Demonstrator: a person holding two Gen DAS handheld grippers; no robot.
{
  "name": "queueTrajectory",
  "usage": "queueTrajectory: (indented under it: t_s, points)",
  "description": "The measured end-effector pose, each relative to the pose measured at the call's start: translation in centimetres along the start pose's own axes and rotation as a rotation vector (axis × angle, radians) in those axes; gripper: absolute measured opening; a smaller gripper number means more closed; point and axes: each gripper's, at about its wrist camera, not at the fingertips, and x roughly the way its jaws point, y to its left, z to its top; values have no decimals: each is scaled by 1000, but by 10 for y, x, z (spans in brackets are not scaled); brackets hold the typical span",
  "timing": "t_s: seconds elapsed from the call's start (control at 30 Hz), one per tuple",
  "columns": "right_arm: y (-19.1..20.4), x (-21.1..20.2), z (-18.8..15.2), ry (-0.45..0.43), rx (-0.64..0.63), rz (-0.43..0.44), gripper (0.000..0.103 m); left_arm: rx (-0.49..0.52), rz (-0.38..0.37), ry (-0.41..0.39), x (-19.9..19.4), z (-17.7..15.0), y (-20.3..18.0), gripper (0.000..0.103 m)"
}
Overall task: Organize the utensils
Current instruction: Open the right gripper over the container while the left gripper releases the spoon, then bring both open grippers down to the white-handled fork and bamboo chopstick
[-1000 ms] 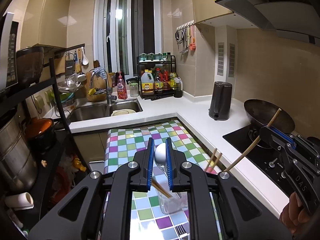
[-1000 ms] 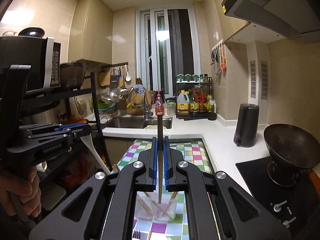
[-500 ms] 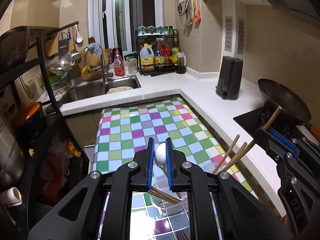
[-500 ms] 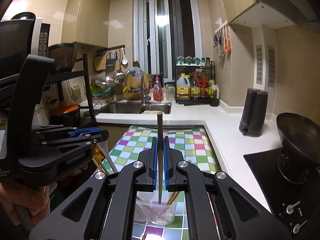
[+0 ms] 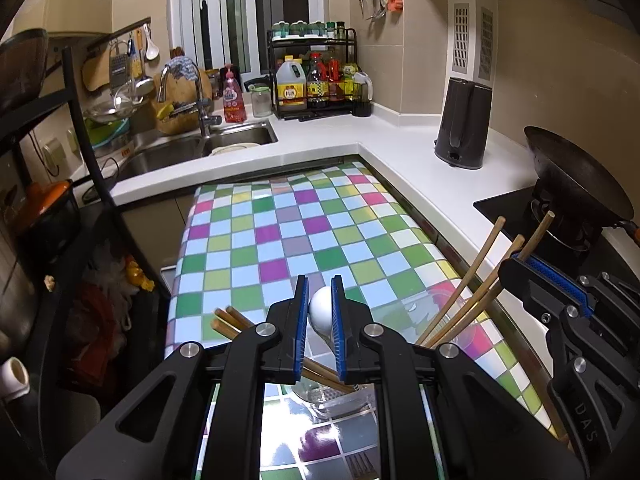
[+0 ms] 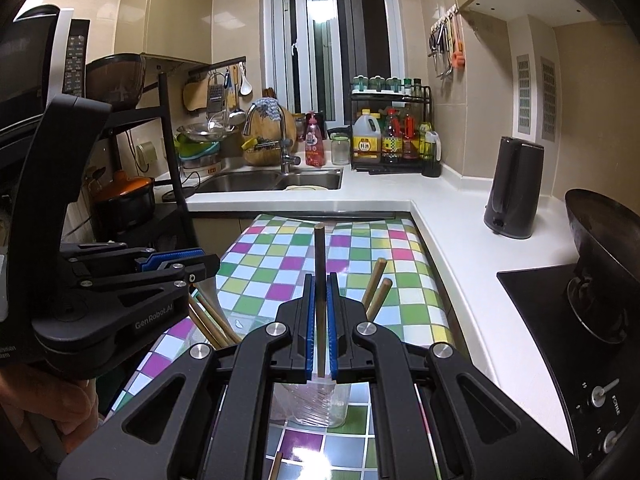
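Left wrist view: checkered tablecloth (image 5: 280, 216) carries a clear cup (image 6: 316, 404) of chopsticks (image 5: 460, 304). Above the cup, left gripper (image 5: 320, 312) clamps a white spoon (image 5: 320, 310); right gripper (image 6: 320, 312) pinches one upright chopstick (image 6: 320, 256).

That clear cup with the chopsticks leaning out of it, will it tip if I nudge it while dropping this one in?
Probably, if bumped sideways. The clear cup looks thin and light, and the chopsticks lean far past its rim, so the weight sits high. The checkered tablecloth looks glossy, so it may slide first.
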Motion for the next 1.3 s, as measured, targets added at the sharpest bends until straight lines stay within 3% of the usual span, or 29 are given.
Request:
queueTrajectory:
  t_s: [0.27,0.37,0.4,0.43,0.67,0.9,1.13,1.3]
  points:
    - [0,10,-14,62,14,26,8,-25,0,16,12,-19,-1,14]
    - [2,9,-17,72,3,18,24,-27,15,-27,2,-18,1,28]
    - [2,7,-17,71,2,16,33,-30,16,-41,-2,-16,2,29]
    - [2,5,-17,69,4,15,34,-37,12,-55,-8,-16,4,29]
    - [4,-26,-17,23,1,5,34,-72,25,-163,-58,-24,7,30]
    - [15,-80,-28,-52,11,20,34,-87,17,-208,-102,-65,3,30]
    - [28,-123,-73,-107,20,-29,34,-96,13,-203,-121,-120,-2,30]
    - [24,-133,-109,-86,67,-69,33,-101,23,-186,-119,-163,-1,30]
